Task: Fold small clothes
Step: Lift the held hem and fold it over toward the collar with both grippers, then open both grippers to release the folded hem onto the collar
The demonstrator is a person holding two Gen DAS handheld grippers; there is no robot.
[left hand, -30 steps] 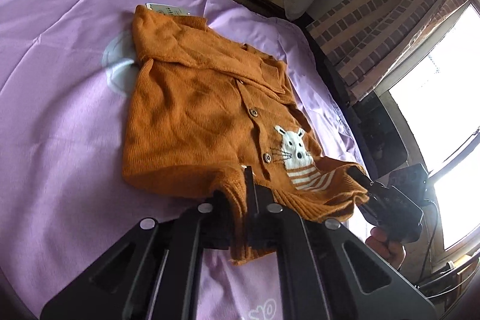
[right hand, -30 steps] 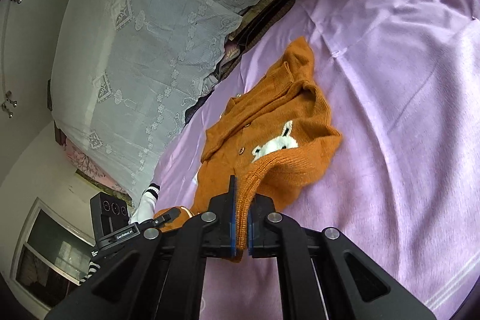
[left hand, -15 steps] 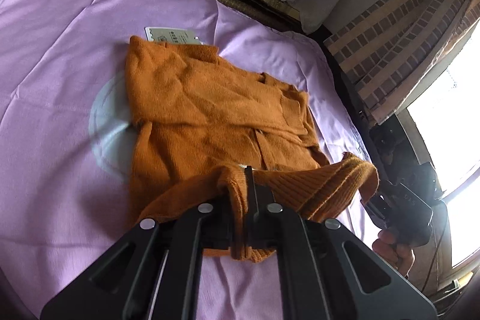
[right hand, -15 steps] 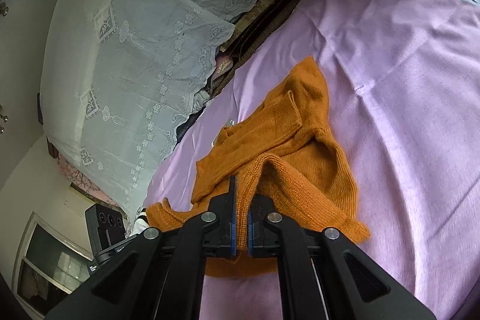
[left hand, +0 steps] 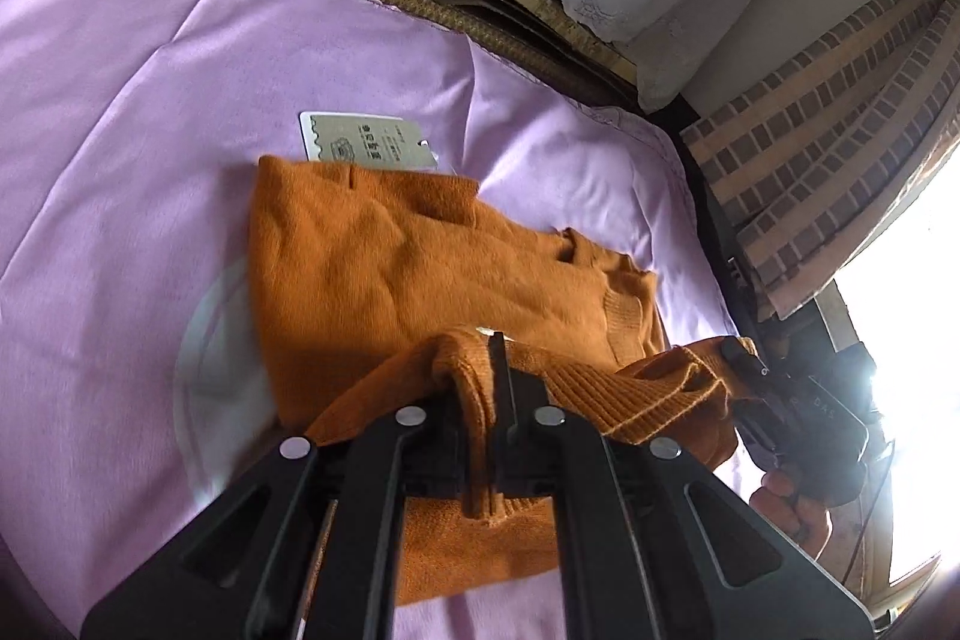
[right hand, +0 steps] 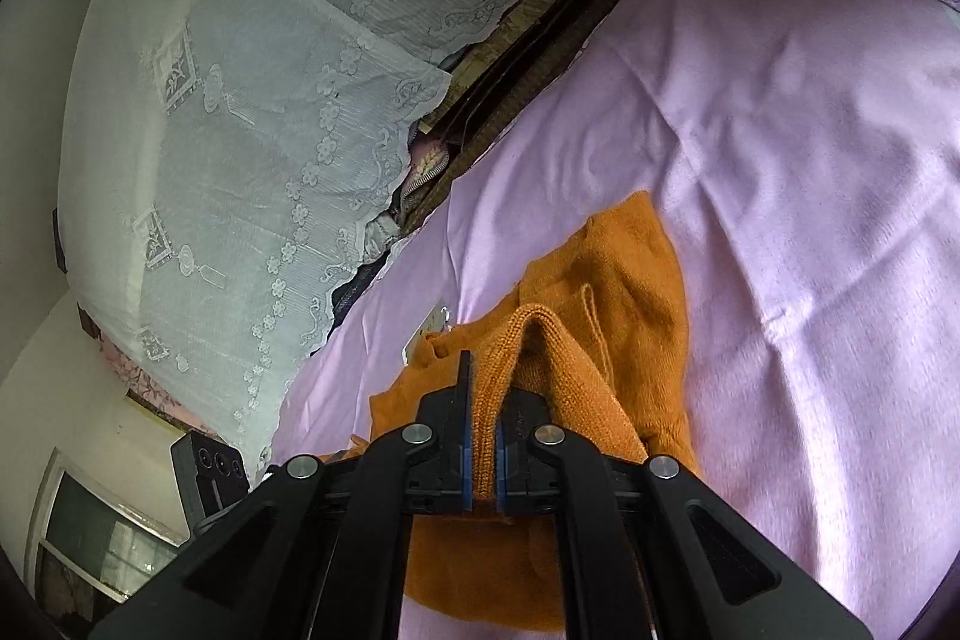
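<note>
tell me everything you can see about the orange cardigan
The orange cardigan is a small knit garment with a ribbed hem, lying partly folded on the purple sheet. A paper hang tag pokes out at its far edge. Its near hem is lifted off the sheet: the left gripper and the right gripper are each shut on a bunch of the ribbed edge, doubling it over the body.
</note>
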